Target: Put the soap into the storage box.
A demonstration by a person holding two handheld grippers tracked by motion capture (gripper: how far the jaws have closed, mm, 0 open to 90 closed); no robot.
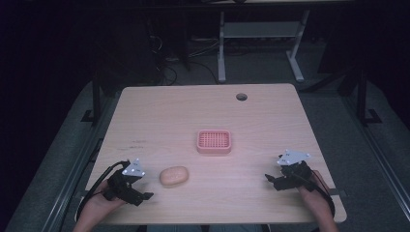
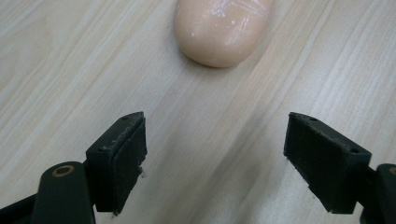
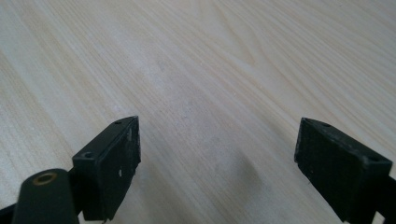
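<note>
Dim room all round, desk legs and cables lost in the dark at the back, but the light wood surface [image 1: 270, 121] is lit well enough to work on. Peach bar of soap [image 1: 174, 176] sits near the front edge, just beside the left tool [image 1: 129, 186], with the pink slotted soap dish [image 1: 214, 141] further back near the middle, well apart from it. Left tool's jaws are spread wide with nothing between them, and in the left gripper view the soap [image 2: 222, 29] is straight ahead, beyond the tips. Right tool [image 1: 283, 180] is parked over on the right side, jaws equally wide and empty, bare wood in front. Looks to me like the step is grabbing the soap, so I'd slide the left tool forward until the bar is properly between the pads, stay low, and close across the narrow width rather than the ends; it looks glossy and probably slippery, so squeeze gently and centred. Hard to say much about the soap's far end, since it's cut off at the top of the left gripper view, and I can't tell how deep the dish is from above.
</note>
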